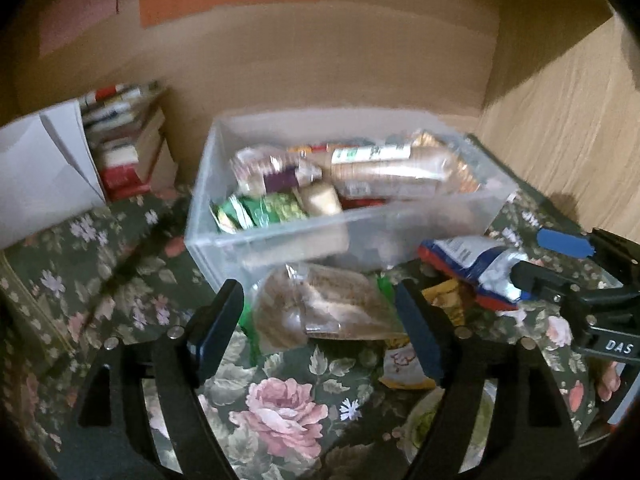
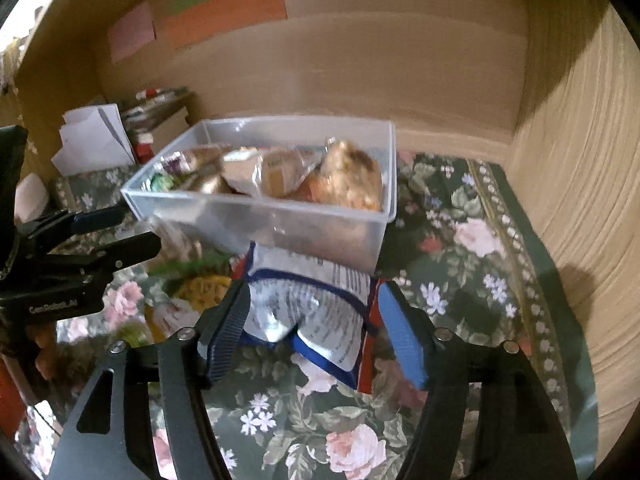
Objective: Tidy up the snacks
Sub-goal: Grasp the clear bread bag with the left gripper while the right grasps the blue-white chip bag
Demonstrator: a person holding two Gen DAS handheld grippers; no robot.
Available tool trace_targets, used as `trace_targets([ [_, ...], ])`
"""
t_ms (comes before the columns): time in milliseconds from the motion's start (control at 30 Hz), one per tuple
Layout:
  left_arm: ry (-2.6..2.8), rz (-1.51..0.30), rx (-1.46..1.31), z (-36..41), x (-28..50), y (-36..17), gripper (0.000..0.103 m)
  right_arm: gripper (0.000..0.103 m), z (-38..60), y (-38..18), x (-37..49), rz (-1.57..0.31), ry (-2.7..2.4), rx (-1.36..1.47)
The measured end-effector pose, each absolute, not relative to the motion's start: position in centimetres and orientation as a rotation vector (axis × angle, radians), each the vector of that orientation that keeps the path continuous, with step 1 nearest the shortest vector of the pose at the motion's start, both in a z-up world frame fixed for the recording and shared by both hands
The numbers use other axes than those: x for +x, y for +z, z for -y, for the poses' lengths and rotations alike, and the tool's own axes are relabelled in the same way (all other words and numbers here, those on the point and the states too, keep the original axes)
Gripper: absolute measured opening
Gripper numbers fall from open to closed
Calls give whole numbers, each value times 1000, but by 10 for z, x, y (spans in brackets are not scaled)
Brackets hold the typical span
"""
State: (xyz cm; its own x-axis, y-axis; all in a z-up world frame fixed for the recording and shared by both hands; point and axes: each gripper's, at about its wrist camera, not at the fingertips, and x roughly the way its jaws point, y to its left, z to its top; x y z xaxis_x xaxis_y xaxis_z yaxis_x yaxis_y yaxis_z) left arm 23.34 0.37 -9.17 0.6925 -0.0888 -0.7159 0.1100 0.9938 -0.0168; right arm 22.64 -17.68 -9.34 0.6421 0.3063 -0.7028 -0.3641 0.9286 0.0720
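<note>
Left tool [image 1: 320,320] spread around cookie pack [image 1: 320,308]; right tool [image 2: 312,320] spread around foil packet [image 2: 312,304]; clear bin [image 2: 280,232] holds snacks.

Both grippers hang low in front of the clear bin [image 1: 280,236], side by side. The left gripper [image 1: 320,320] has its jaws spread wide, nothing between the pads. The right gripper [image 2: 314,328], off toward the bin's right end, also stands open, its blue pads [image 2: 402,340] apart and gripping nothing.
</note>
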Motion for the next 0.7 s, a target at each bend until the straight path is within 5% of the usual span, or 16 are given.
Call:
trace_targets([
  [267,-119,-842,90,-8,223,-115,82,69,169,-102,239,-819,405,-88],
  [500,-115,-848,75,-15,224,-115,83,86,162,-113,252,-875,433,-76],
  [700,-100,-876,47,-16,240,-122,94,95,159,-118,257,-907,432,-84],
])
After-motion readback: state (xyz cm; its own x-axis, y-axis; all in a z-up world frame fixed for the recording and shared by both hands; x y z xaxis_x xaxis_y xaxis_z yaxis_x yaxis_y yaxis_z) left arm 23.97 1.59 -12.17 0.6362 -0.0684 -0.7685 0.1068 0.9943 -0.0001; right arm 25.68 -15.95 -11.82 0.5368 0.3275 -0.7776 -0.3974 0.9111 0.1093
